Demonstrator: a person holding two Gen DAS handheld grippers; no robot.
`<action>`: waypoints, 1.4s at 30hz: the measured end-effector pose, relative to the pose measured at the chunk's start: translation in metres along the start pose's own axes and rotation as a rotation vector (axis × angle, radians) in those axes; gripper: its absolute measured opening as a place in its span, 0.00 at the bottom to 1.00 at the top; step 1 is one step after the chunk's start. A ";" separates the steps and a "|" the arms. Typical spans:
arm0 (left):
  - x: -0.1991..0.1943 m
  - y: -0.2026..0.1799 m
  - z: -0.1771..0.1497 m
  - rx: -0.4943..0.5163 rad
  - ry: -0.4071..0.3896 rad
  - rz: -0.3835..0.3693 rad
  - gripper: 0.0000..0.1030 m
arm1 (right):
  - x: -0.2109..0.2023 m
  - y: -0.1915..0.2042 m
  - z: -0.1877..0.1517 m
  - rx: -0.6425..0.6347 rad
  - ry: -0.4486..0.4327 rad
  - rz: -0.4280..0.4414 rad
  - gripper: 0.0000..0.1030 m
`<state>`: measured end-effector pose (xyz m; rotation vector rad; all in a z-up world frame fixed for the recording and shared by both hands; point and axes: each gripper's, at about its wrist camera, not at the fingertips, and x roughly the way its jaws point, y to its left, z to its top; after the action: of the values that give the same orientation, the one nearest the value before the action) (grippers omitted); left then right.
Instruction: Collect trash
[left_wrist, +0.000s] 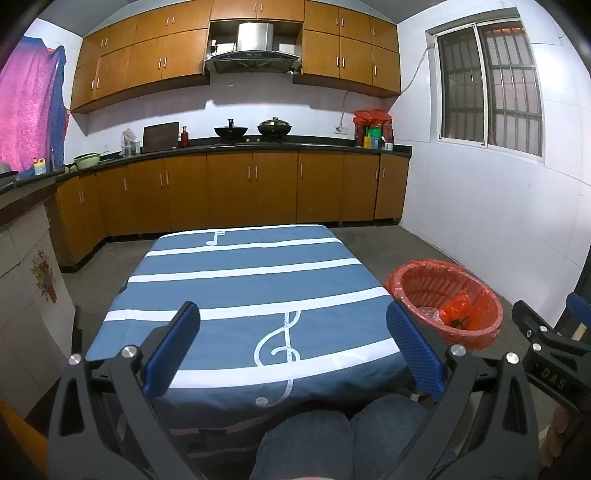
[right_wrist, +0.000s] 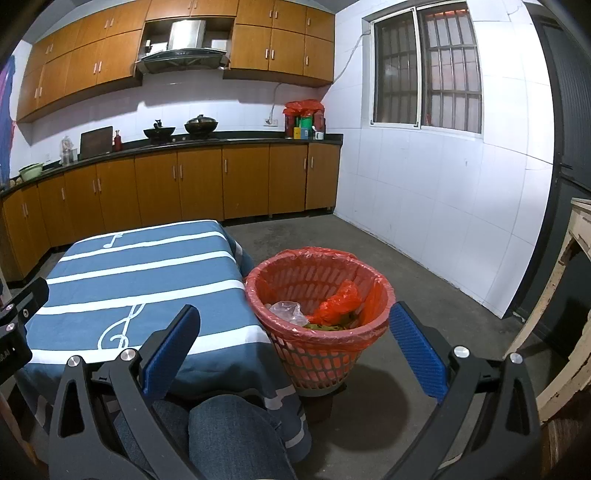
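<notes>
A red mesh trash basket (right_wrist: 317, 354) with a red liner stands on the floor right of the table; it also shows in the left wrist view (left_wrist: 476, 332). Inside lie a red plastic bag (right_wrist: 338, 302), a clear plastic bag (right_wrist: 286, 310) and some green scraps (right_wrist: 325, 326). My left gripper (left_wrist: 291, 314) is open and empty above the near part of the table with the blue striped cloth (left_wrist: 243, 291). My right gripper (right_wrist: 293, 315) is open and empty, held just in front of the basket. The right gripper's body shows at the left wrist view's right edge (left_wrist: 546, 354).
The table cloth (right_wrist: 140, 280) bears white stripes and music notes. The person's knees (left_wrist: 343, 439) are at the table's near edge. Wooden cabinets (left_wrist: 251, 192) and a counter with pots run along the back wall. A pale wooden frame (right_wrist: 565, 314) stands at the right.
</notes>
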<state>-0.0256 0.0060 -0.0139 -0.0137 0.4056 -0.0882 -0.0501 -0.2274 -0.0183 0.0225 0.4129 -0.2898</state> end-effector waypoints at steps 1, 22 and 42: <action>0.000 0.000 0.000 0.000 0.000 -0.001 0.96 | 0.000 0.000 0.000 0.000 0.001 0.000 0.98; 0.000 0.000 0.000 -0.002 0.004 -0.011 0.96 | 0.001 -0.001 0.000 0.000 0.002 -0.001 0.98; 0.000 -0.002 0.000 -0.003 0.007 -0.013 0.96 | 0.001 -0.002 0.001 0.000 0.003 -0.001 0.98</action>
<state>-0.0256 0.0042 -0.0143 -0.0189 0.4129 -0.1000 -0.0492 -0.2292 -0.0180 0.0223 0.4159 -0.2909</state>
